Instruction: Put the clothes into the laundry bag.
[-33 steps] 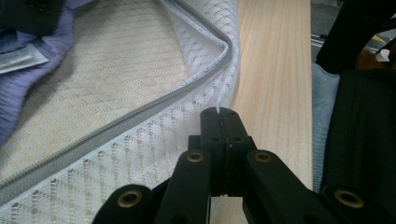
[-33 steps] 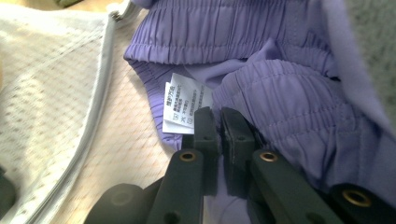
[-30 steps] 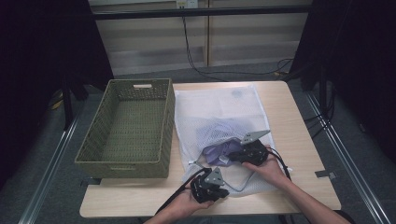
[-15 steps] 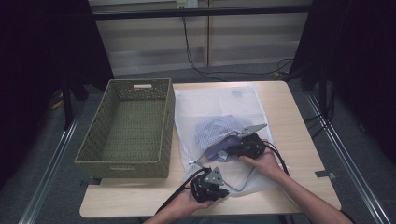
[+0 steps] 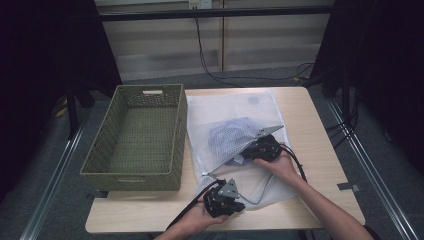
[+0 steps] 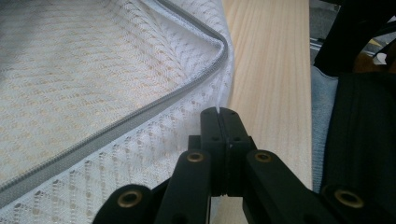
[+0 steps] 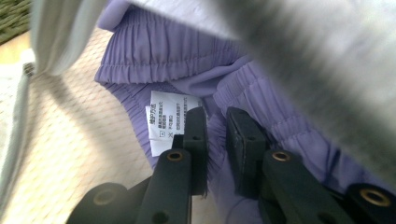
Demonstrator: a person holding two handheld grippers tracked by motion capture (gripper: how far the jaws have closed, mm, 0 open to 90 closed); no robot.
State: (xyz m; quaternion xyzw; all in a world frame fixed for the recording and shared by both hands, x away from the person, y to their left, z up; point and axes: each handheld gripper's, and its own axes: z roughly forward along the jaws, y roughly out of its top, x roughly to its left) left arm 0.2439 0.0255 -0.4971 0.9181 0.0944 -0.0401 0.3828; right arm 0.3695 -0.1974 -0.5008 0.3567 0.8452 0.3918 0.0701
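Basket (image 5: 135, 135) beside mesh bag (image 5: 235, 107), left claw (image 6: 219, 112) pinching its edge, right claw (image 7: 215, 122) opening over purple garment (image 7: 187, 70).

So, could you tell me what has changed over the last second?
The right gripper has pushed the purple garment farther up into the mesh bag, and its jaws have just been opening, cloth still between them. The left gripper stays shut on the bag's edge; the basket hasn't moved.
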